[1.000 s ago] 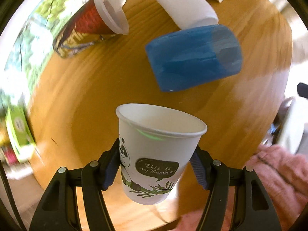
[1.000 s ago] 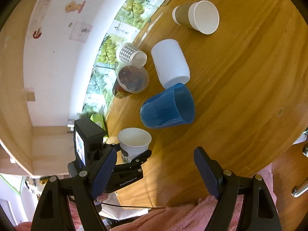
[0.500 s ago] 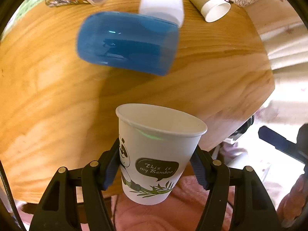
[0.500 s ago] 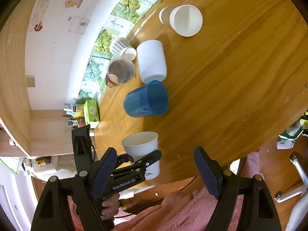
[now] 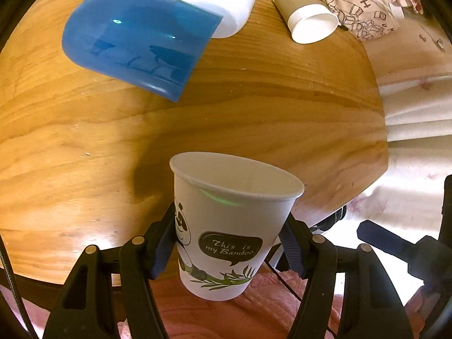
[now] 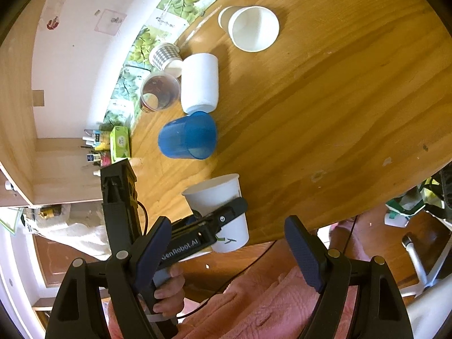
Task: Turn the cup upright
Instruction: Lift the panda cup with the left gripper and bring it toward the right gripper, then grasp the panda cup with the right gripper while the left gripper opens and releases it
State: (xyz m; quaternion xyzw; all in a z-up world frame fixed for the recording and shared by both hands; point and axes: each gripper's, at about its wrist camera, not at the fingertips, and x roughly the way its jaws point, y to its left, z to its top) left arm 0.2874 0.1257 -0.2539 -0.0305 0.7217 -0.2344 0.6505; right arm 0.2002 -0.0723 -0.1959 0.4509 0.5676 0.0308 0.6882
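The left gripper [image 5: 228, 243] has its fingers [image 5: 162, 247] pinching the paper cup [image 5: 230, 226] across its lower wall, mouth up and tipped a little. From the right wrist view the paper cup [image 6: 219, 210] hangs at the near edge of the tabletop [image 6: 339, 99], its base seemingly just past the rim, though the fisheye bend makes that hard to judge. Further in, on the tabletop [image 5: 84, 155], a blue cup [image 5: 135, 42] lies on its side, a white cup [image 5: 226, 1] touches it beyond, and a brown-sleeved cup [image 5: 305, 14] lies to the right. The right gripper [image 6: 230, 257] is over the person's lap, fingers spread wide and holding nothing.

The cup looks turned already; setting it down is what remains. To do that well, the left hand should carry it inward over bare wood, short of the blue cup, level the base, lower until it sits flat, then part the fingers gently. Paper walls dent easily, so a light squeeze is best, and a release while tilted could tip it back over.
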